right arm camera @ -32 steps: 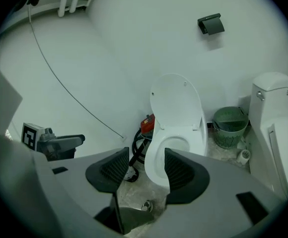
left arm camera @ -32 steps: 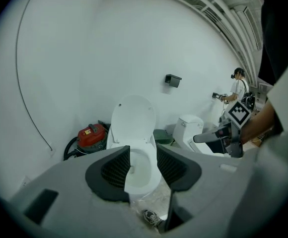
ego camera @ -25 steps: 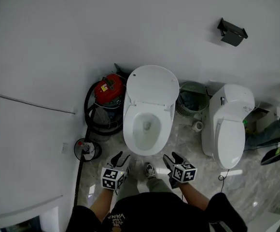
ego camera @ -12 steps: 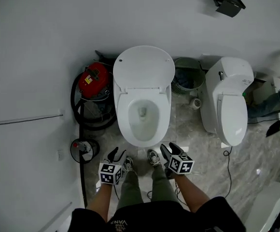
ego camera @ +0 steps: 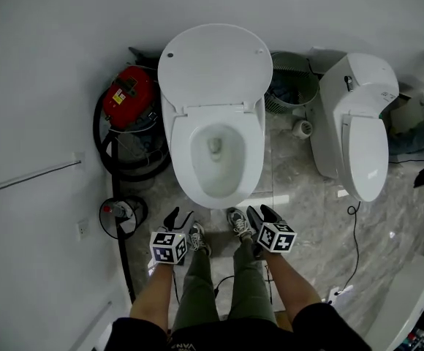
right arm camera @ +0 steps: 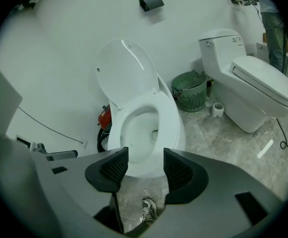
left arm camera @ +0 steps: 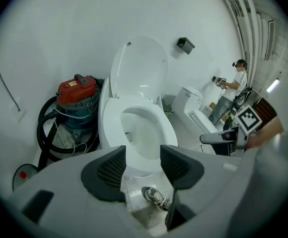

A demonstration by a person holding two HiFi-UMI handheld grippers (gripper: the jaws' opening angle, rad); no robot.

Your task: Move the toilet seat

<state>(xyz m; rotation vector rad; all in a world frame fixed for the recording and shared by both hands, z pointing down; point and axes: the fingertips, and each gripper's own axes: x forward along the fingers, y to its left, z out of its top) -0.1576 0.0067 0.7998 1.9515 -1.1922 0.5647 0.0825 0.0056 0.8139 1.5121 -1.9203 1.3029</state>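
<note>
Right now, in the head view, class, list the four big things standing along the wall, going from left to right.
red vacuum cleaner → open toilet → green wastebasket → closed toilet

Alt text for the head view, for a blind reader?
Seen from above, a person faces a white toilet with its lid raised, holding the left gripper, its empty jaws opening, and the right gripper, open and empty, short of it. A red vacuum sits left, a second toilet right.
</note>
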